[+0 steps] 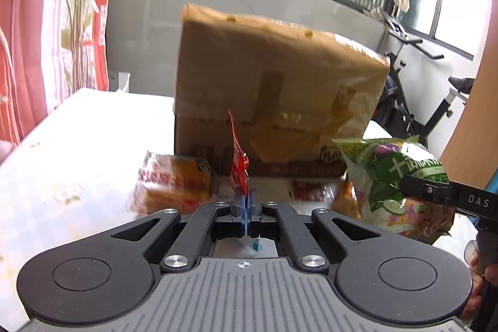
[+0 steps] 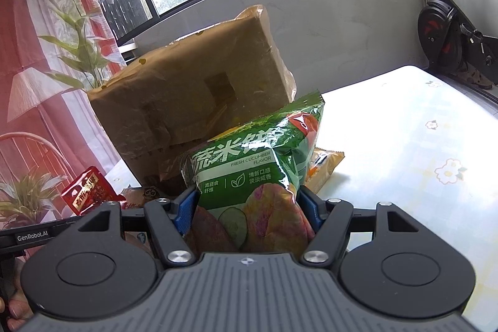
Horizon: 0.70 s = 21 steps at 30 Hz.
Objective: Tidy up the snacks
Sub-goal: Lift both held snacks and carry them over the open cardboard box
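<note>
My left gripper (image 1: 246, 198) is shut on the edge of a small red snack packet (image 1: 238, 161), held edge-on above the table; the packet also shows in the right wrist view (image 2: 87, 190). My right gripper (image 2: 247, 207) is shut on a green cucumber-flavour chip bag (image 2: 255, 157), also seen at the right of the left wrist view (image 1: 395, 173). A brown cardboard box (image 1: 274, 95) stands just behind both, with its flap up (image 2: 186, 86). An orange snack pack (image 1: 177, 179) lies on the table in front of the box.
A white flowered tablecloth (image 2: 404, 145) covers the table. A yellow snack bag (image 2: 323, 164) lies behind the green bag. More packets (image 1: 311, 192) lie at the box's foot. An exercise bike (image 2: 451, 30) stands at the right, a plant (image 2: 77, 30) and red curtain at the left.
</note>
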Tool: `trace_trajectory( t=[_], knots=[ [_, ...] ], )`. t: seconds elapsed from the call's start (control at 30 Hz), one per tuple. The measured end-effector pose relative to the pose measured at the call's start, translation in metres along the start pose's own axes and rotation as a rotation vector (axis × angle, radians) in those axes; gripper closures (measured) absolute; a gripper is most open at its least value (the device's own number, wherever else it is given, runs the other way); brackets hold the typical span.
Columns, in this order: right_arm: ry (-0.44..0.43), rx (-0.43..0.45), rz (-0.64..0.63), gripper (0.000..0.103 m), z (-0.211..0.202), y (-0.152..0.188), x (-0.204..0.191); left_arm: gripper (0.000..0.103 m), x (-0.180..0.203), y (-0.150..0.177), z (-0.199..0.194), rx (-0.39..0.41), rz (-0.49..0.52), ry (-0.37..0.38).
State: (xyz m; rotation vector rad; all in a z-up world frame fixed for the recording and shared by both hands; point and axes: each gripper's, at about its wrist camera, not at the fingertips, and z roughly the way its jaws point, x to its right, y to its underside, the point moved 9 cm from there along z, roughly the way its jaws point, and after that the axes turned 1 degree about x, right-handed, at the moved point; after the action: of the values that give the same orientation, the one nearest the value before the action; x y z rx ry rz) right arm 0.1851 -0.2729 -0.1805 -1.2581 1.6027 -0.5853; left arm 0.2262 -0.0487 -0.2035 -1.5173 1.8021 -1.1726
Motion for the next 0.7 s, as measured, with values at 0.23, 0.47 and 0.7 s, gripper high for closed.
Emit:
trace_trajectory(
  t=[0.23,0.47,0.7],
  knots=[
    [0.006,0.111,-0.007,0.035,-0.026,-0.042,0.003,0.101,0.001,-0.054,-0.028,0.143,0.039,0.001],
    [-0.003,0.238,-0.039,0.035,-0.041,-0.099,-0.004,0.101,0.019,-0.102,-0.032,0.235,0.092,0.038],
    [-0.032,0.312,-0.070,0.035,-0.023,-0.156,-0.024,0.101,0.033,-0.147,-0.024,0.284,0.103,0.079]
  ],
)
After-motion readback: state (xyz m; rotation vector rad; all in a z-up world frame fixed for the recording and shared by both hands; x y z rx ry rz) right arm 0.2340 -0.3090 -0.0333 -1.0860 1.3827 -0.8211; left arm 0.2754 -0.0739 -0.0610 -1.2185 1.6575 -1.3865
